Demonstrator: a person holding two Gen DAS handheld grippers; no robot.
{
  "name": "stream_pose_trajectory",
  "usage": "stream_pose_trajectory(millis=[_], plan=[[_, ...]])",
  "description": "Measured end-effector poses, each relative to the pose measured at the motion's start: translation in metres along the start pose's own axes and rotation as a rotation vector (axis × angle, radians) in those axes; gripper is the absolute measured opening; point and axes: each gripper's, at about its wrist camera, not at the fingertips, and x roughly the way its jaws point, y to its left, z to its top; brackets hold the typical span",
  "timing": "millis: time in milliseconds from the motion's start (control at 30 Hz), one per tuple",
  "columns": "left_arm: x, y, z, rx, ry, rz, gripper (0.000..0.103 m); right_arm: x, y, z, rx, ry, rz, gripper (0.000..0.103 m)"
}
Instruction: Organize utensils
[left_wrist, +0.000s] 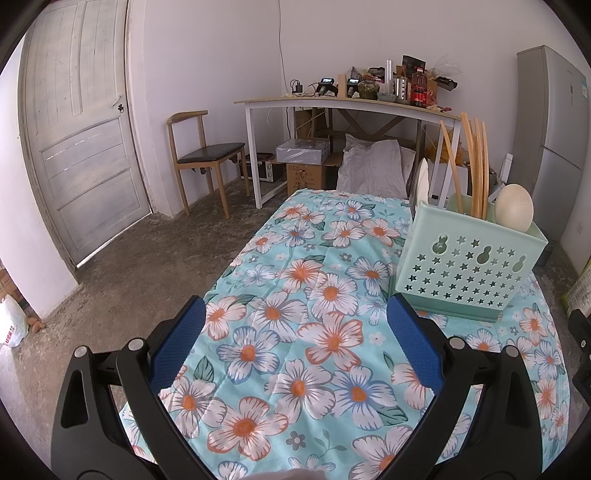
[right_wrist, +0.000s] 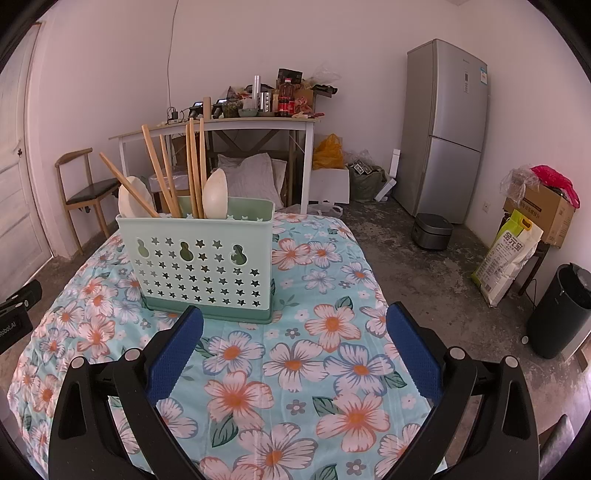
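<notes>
Chopsticks (right_wrist: 168, 177) and two pale spoons (right_wrist: 215, 194) stand upright in the green perforated caddy (right_wrist: 199, 262) on the floral-clothed surface (right_wrist: 295, 369) (sorting appears complete). Left tool (left_wrist: 295, 347) and right tool (right_wrist: 295, 347) hover released, empty, nothing loose nearby.

We are seeing a matt perforated plastic utensil caddy (right_wrist: 199, 258) holding bare wooden chopsticks (right_wrist: 194, 166) and smooth cream spoons (right_wrist: 215, 195), sitting on soft quilted floral cloth (right_wrist: 295, 369).
</notes>
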Motion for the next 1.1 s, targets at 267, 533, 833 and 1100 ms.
stream_pose_trajectory(millis=[267,533,833,1100], plan=[[0.0,0.0,0.0,-0.001,0.0,0.0,0.095,-0.0003,0.0011,0.0006,-0.001,0.0,0.0,0.096],[0.0002,0.0001,-0.0003,-0.001,0.0,0.0,0.095,0.0002,-0.0002,0.0001,-0.001,0.0,0.0,0.096],[-0.0001,-0.0004,-0.0001,0.0,-0.001,-0.001,0.095,0.0007,-0.0018,-0.0003,0.002,0.001,0.001,0.096],[0.0,-0.0006,-0.0004,-0.001,-0.001,-0.001,0.095,-0.0004,0.0017,0.0012,0.002,0.003,0.004,0.096]])
